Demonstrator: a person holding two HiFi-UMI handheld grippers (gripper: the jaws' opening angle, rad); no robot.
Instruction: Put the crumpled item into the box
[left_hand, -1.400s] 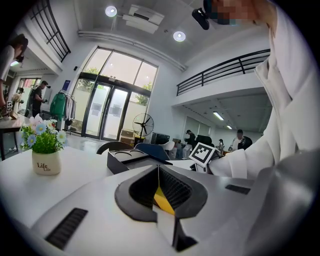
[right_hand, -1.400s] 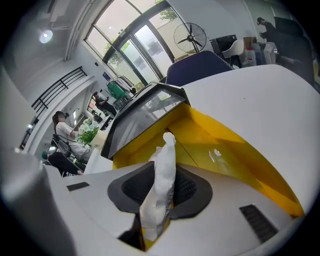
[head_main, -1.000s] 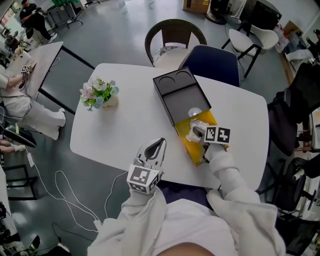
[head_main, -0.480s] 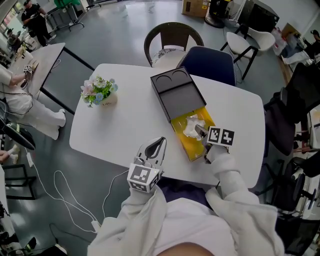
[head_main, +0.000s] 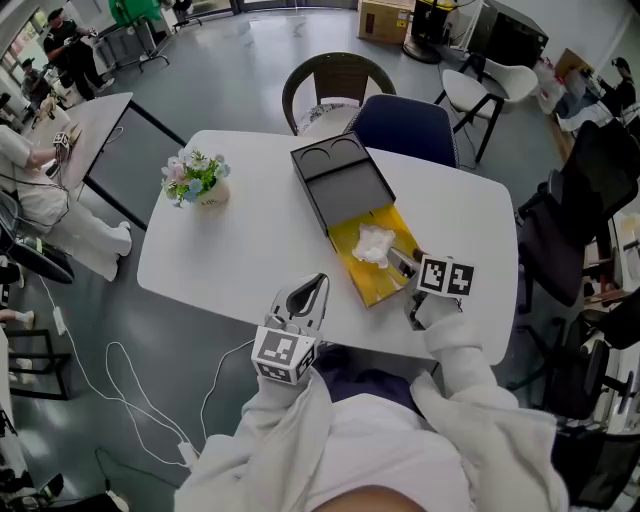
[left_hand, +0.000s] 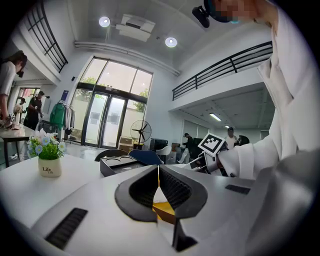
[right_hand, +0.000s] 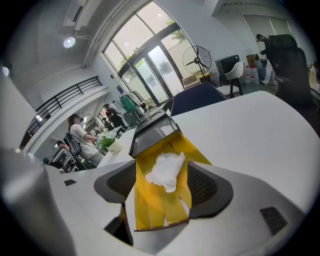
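With the head view read as a clock face centred on the white desk (head_main: 250, 250), the grey floor (head_main: 230, 60) lies all around it. At nine o'clock, well apart, stands a second desk (head_main: 95, 120) with people beside it, and a white cable (head_main: 115, 365) loops over the floor at about eight. On the white desk at ten o'clock sits a small flower pot (head_main: 196, 182), alone on a bare stretch of the surface. At six o'clock, at the near edge, the left tool (head_main: 318, 286) has its jaws pressed together with nothing between them. The box (head_main: 338, 183) lies at twelve to one o'clock, a black sleeve with its yellow tray (head_main: 392, 232) slid out toward four. The crumpled item (head_main: 375, 244) (a white wad of paper) rests inside that tray, near the sleeve's mouth. Past the far edge at twelve are a brown-rimmed chair (head_main: 335, 85) and a blue chair (head_main: 405, 130), the latter tucked against the desk. At four o'clock the right tool (head_main: 408, 288) has jaws that have just been opening and stand wide. The tray's near end shows in the gap, but the pads grip nothing. A white chair (head_main: 490, 80) stands at two o'clock, and tall glass doors (right_hand: 155, 65) and a fan (right_hand: 197, 56) close the far side of the room.
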